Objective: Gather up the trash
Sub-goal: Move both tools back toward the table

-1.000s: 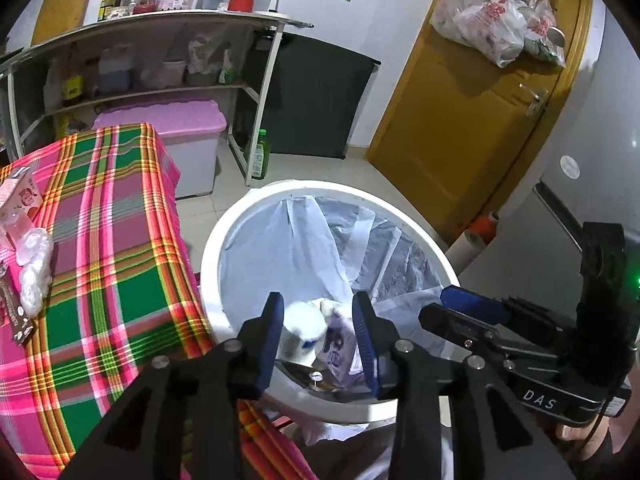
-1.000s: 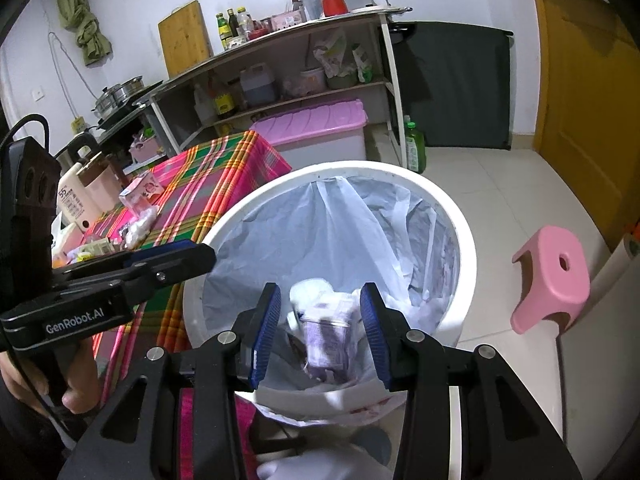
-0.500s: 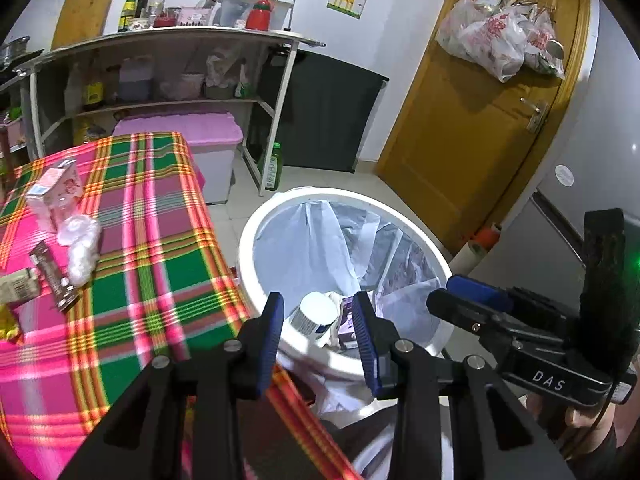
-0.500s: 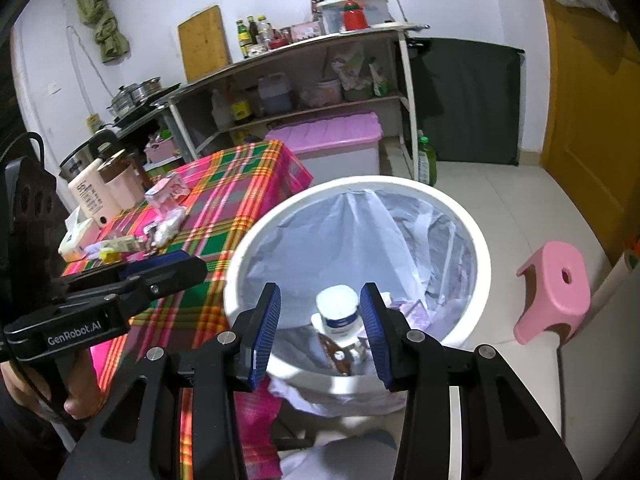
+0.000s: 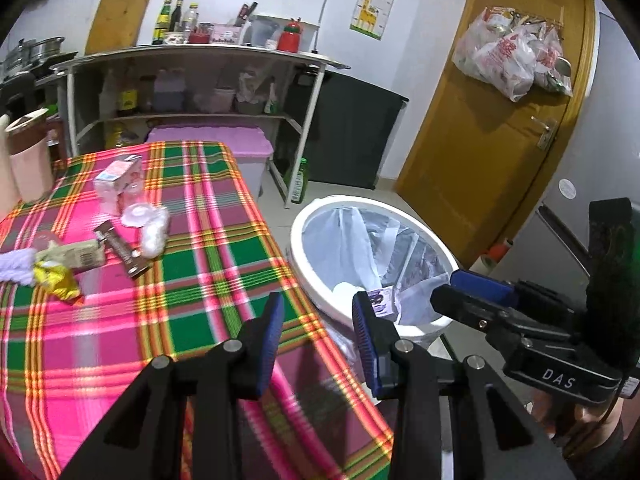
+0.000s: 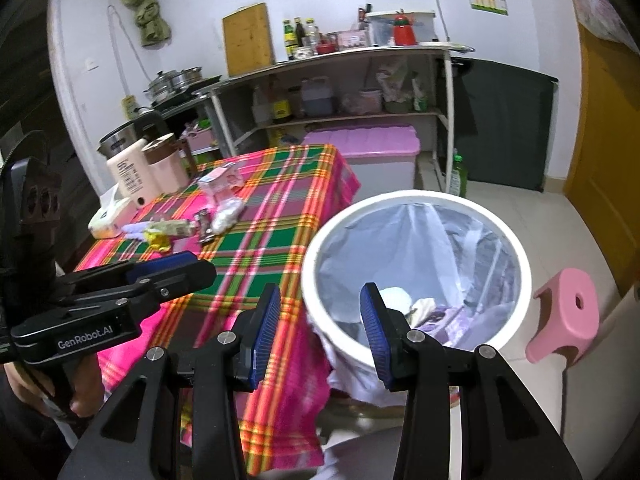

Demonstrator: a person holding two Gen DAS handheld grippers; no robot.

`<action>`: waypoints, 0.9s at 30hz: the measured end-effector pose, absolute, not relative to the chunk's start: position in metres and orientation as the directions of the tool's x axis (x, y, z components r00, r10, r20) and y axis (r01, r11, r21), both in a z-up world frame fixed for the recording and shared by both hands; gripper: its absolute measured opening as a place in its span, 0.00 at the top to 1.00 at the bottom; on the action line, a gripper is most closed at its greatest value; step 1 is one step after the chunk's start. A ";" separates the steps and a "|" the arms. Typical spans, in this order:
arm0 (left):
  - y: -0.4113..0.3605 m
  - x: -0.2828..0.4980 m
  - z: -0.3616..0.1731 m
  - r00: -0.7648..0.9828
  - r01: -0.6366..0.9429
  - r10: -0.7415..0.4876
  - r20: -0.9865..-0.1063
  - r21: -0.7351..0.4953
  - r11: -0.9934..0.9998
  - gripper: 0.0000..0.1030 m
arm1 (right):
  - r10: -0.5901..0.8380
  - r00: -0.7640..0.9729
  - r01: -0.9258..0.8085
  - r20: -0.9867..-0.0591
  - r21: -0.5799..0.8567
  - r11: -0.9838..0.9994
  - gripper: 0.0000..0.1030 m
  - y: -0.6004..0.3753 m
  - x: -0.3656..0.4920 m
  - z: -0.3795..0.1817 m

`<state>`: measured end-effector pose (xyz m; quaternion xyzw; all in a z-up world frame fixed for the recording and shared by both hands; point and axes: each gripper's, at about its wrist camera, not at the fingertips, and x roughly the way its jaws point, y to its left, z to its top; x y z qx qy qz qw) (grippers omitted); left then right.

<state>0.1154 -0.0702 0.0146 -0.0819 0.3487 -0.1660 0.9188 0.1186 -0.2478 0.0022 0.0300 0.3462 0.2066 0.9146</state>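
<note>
Materials in front of my fingers

My fingers (image 5: 362,332) carry ribbed blue pads on matt black plastic. Woven plaid tablecloth (image 5: 192,280), soft and matt. Trash bin (image 6: 516,320): smooth glossy white plastic rim, thin crinkled translucent liner (image 6: 420,248). Pink stool (image 6: 568,316), smooth plastic. Cutting board (image 6: 248,40), pale wood. Shelf (image 6: 340,56), dull metal.

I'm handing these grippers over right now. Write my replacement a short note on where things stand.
Left gripper: jaws open, nothing between them.
Right gripper: jaws open, nothing between them.
Both hang between the table and the bin.
Done: the bin, beside the table, already holds a white container and purple packaging.
Left: litter on the cloth at the far side, namely a pink carton, clear plastic wrap, a brown wrapper, a yellow wrapper. Pick up each and drop it in the bin.
</note>
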 end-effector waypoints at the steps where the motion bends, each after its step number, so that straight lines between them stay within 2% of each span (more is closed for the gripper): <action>1: -0.067 0.113 0.014 0.704 0.242 -0.358 -0.613 -0.267 0.933 0.64 | 0.403 0.673 -0.365 -0.620 0.196 0.910 0.58 -0.245 0.117 0.003; 23: -0.010 0.081 -0.001 0.739 0.100 -0.259 -0.622 -0.278 0.955 0.64 | 0.478 0.613 -0.472 -0.630 0.194 0.860 0.58 -0.198 0.107 -0.001; 27: 0.003 0.080 -0.008 0.739 0.064 -0.234 -0.632 -0.279 0.958 0.64 | 0.495 0.596 -0.490 -0.632 0.202 0.848 0.55 -0.188 0.111 -0.004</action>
